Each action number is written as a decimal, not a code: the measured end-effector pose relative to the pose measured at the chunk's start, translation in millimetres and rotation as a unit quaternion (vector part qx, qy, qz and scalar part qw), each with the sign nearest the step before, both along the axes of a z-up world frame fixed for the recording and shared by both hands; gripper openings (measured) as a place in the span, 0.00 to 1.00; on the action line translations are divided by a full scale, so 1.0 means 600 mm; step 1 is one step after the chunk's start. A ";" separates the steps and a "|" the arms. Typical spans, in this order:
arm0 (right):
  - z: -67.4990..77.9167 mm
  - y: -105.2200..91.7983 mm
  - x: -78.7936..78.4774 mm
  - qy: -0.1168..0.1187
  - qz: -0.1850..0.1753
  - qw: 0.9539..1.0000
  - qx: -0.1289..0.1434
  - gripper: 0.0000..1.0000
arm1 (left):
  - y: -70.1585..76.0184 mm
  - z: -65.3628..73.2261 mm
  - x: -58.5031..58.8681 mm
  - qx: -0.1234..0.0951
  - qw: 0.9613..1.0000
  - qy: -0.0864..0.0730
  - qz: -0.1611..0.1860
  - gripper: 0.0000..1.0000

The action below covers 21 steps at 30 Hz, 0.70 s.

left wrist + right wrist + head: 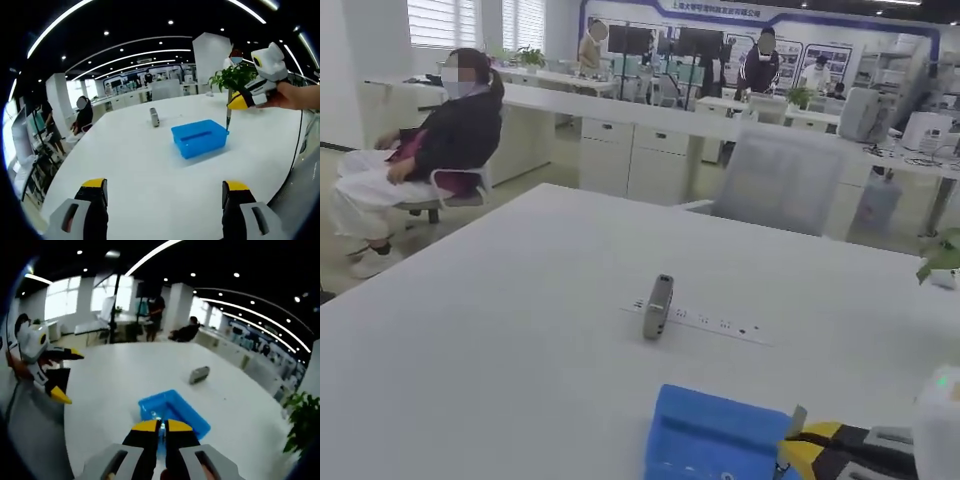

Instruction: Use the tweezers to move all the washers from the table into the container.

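A blue container (715, 435) sits on the white table (520, 330) near its front edge. My right gripper (161, 426) is shut on the tweezers (161, 436), whose tip hangs over the blue container (172, 410). In the left gripper view the right gripper (236, 102) is held high, and the tweezers (228, 117) point down at the right edge of the blue container (200, 137). My left gripper (165, 202) is open with nothing between its jaws, well back from the container. The right gripper (805, 445) shows yellow and black beside the container.
A small grey device (658, 305) stands by a socket strip (720, 325) mid-table. A potted plant (232, 77) is at the far right. A seated person (430, 160) and an office chair (775, 180) are beyond the table; more people stand at desks behind.
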State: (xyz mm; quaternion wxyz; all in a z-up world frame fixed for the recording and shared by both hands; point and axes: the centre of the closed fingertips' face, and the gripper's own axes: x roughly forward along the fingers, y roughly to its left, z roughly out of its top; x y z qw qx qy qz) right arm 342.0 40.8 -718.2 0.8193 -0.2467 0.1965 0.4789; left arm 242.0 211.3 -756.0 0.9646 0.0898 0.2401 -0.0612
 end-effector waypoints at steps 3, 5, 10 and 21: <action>-0.021 -0.004 -0.031 -0.009 0.033 0.998 -0.058 0.01 | 0.007 0.008 0.000 0.003 1.000 -0.013 0.008 0.98; -0.037 -0.006 -0.047 0.004 0.044 0.996 -0.073 0.01 | 0.009 0.008 0.001 -0.002 1.000 -0.013 0.010 0.98; -0.088 -0.015 -0.075 0.042 0.066 0.990 -0.114 0.01 | 0.009 0.012 0.000 0.005 1.000 -0.021 0.005 0.96; -0.147 0.021 -0.088 0.071 0.111 0.977 -0.167 0.01 | 0.011 0.016 -0.001 0.014 1.000 -0.026 0.004 0.94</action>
